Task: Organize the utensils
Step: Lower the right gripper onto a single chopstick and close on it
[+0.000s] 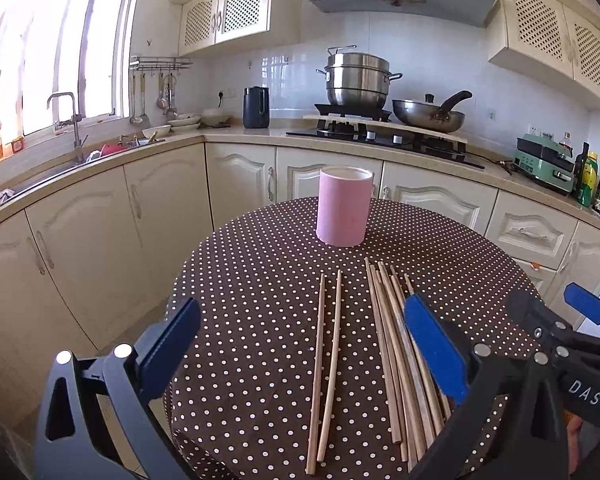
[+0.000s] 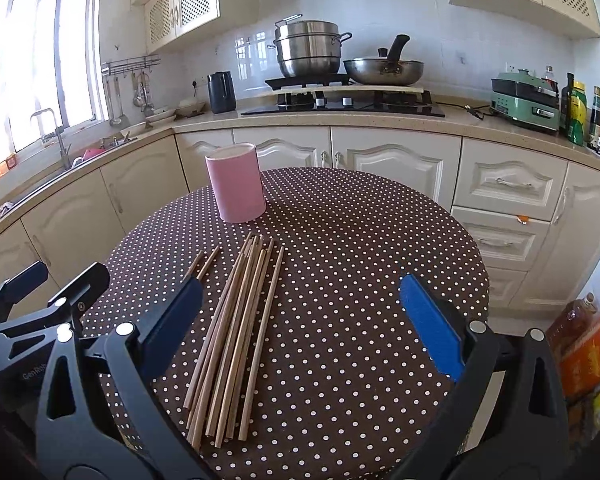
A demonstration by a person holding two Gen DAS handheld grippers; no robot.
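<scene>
On the round table with the brown white-dotted cloth [image 1: 260, 264] lie thin wooden chopsticks. Their long axis runs from the near edge of the table toward the tall pink cylindrical holder [image 1: 343, 207], which stands upright farther back. Two separate chopsticks [image 1: 325, 364] lie side by side, almost parallel, to the left of a bundle of chopsticks [image 1: 400, 360] — this bundle is packed tightly, with the sticks touching and partly crossing. In the right wrist view the bundle [image 2: 236, 332] fans slightly at the far tips, near the holder [image 2: 236, 184]. What the holder contains cannot be seen from here.

The left gripper [image 1: 300, 344] hovers over the two separate sticks, jaws spread wide and holding nothing. The right gripper [image 2: 300, 320] is also released — its jaws stand apart above the cloth [image 2: 360, 240], just right of the bundle.
</scene>
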